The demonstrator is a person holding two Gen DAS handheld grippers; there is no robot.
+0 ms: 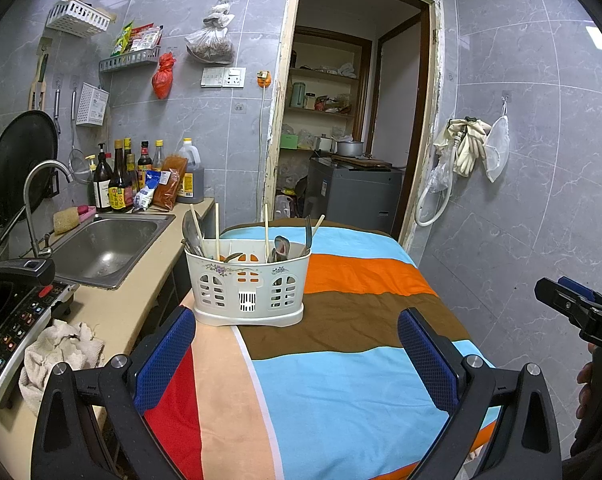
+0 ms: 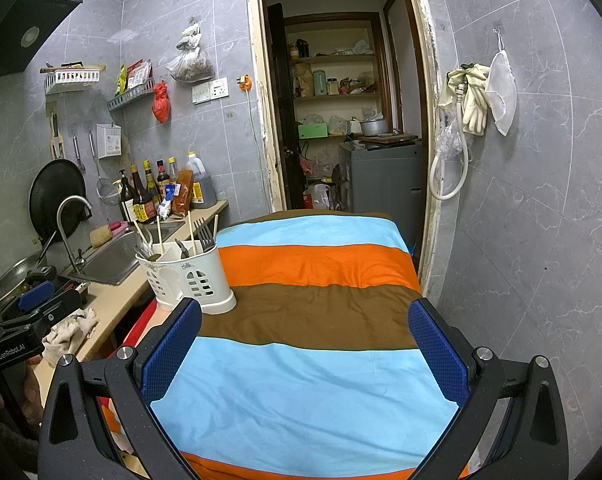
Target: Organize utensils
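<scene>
Utensils [image 1: 237, 236] already stand in the white caddy [image 1: 247, 286] at the near left edge of the striped cloth [image 1: 341, 392]: spoons, a fork and several chopsticks share its compartments, mixed rather than sorted as far as you can see. No loose cutlery shows on the cloth in either view, so the step in hand looks like either the very start of sorting inside the caddy or the end of loading it; you cannot tell which from here. If sorting is still to come, your next move calls for bringing one tool down over a single handle from above, since the pieces stand close together and a wide grab would catch two. Your left gripper [image 1: 297, 344] hangs just in front of the caddy with its blue pads spread wide, holding nothing and touching nothing. Your right gripper [image 2: 305, 344] hovers over the middle of the cloth, likewise spread wide and empty, with the caddy off to its left. The sink [image 1: 105, 248] and counter lie just beyond the caddy.
</scene>
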